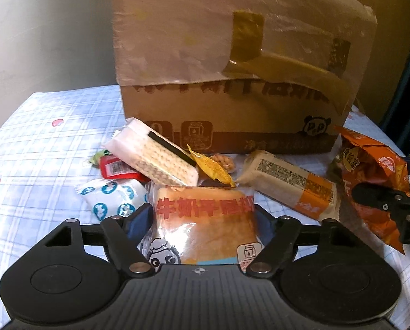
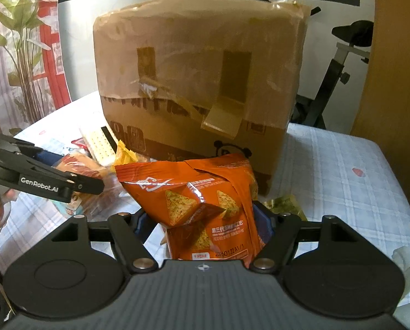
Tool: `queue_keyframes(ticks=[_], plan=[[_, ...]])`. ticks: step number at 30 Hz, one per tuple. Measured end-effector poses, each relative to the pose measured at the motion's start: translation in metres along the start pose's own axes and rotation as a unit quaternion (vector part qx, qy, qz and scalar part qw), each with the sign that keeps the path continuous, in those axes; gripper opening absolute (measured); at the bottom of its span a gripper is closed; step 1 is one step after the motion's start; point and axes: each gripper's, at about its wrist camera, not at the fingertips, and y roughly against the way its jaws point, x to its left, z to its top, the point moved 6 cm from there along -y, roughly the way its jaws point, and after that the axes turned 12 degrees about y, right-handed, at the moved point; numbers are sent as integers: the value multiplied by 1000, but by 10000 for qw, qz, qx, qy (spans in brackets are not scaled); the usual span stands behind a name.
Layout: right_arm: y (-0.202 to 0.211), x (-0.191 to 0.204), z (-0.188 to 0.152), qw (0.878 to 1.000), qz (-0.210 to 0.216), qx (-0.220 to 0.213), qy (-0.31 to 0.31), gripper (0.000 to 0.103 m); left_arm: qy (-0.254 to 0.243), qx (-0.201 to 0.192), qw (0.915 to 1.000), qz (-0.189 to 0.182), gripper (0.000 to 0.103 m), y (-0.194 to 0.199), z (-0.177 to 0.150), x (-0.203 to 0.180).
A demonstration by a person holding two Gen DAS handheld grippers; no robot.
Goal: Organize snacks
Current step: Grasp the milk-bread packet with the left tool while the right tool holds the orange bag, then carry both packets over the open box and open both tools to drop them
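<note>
Left claw: clenched on the bread packet, low over the table.
Right claw: grasping the orange chip bag.
Cardboard box: upright behind the loose snacks.
Cracker pack: tilted on the pile.

The left gripper carries "GenRobot.AI" in white on its arm. The orange chip bag bears the printed date code "20260122 A1/1".

Snack packets lie before the carton.
</note>
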Motion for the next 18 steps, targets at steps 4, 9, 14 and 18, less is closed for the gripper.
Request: queue_keyframes(ticks=[4, 9, 14, 18], plan=[[4, -2, 5, 10000, -36, -64, 17, 73, 47, -112, 9999, -31, 75, 12, 5, 1], [9, 0, 11, 9999, -54, -131, 65, 73, 90, -190, 9997, -114, 74, 22, 9, 4], [14, 2, 15, 9997, -63, -197, 99, 73, 66, -351, 9992, -169, 74, 39, 11, 3], [22, 3, 21, 9993, -105, -337, 108, 73, -24, -560, 9982, -209, 74, 55, 14, 1]])
